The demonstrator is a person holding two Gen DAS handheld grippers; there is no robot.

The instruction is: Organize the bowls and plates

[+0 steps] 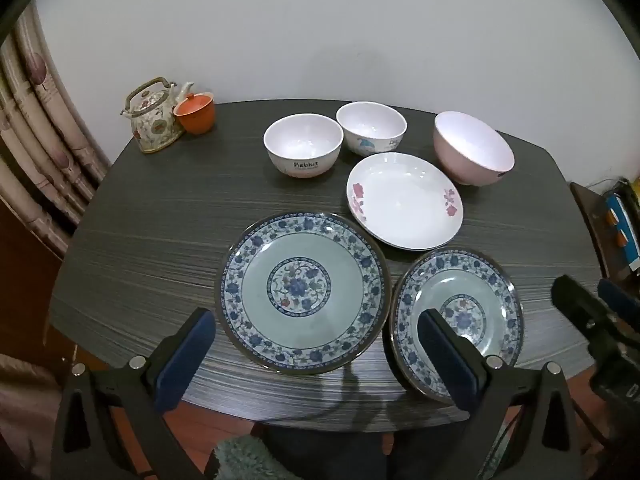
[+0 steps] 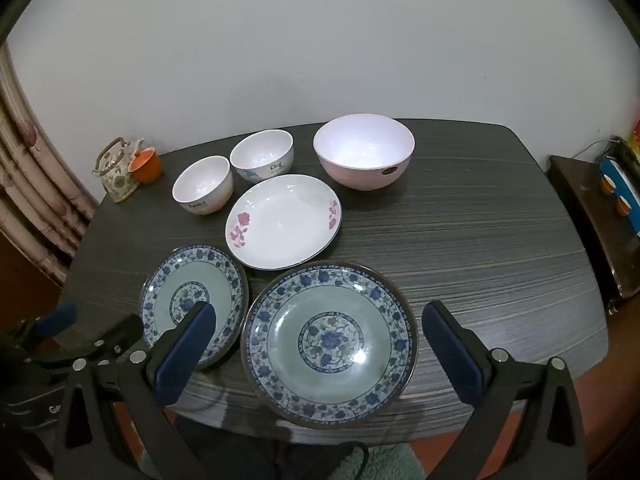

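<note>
Sitting empty: three bowls (image 2: pixel 363 152), three plates (image 2: pixel 283 220); tools (image 2: pixel 320 344) agape.

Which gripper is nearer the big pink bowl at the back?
Right. The right gripper faces the pink bowl beyond a blue-patterned plate; the left gripper sits farther left, the bowl off to its right.

Unstacked plates (image 1: pixel 303 292) and bowls (image 1: pixel 303 150)

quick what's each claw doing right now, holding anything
Left claw: open, holding nothing, hovering over the near table edge by the blue-patterned plates.
Right claw: open, holding nothing, its fingers either side of the near blue-patterned plate.
</note>
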